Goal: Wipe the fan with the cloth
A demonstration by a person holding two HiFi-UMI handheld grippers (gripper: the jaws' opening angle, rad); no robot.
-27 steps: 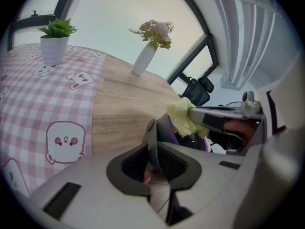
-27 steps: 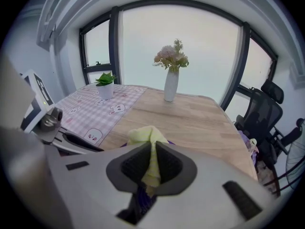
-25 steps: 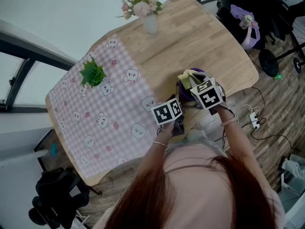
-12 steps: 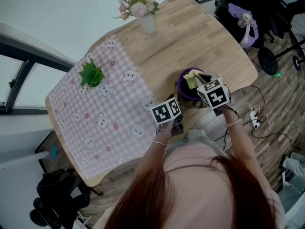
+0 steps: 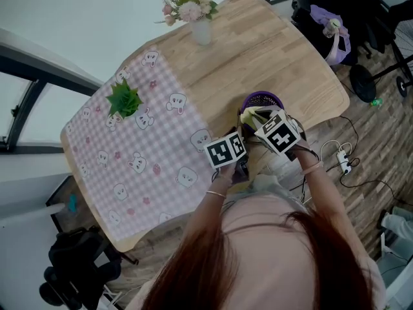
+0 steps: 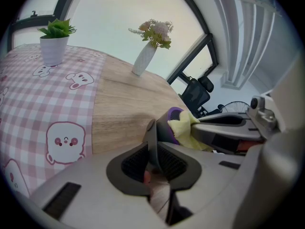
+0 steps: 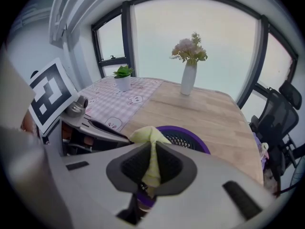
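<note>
Head view, forearms angled down, left gripper pinching fan, right gripper pinching cloth

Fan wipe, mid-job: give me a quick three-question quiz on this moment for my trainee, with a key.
1. True or false: the right gripper has its jaws clamped on the yellow cloth.
2. What do the jaws of the left gripper hold? A vase; B fan; C potted plant.
3. Fill in: the fan's grille rim is coloured ____.
Key: 1 true; 2 B; 3 purple.
</note>
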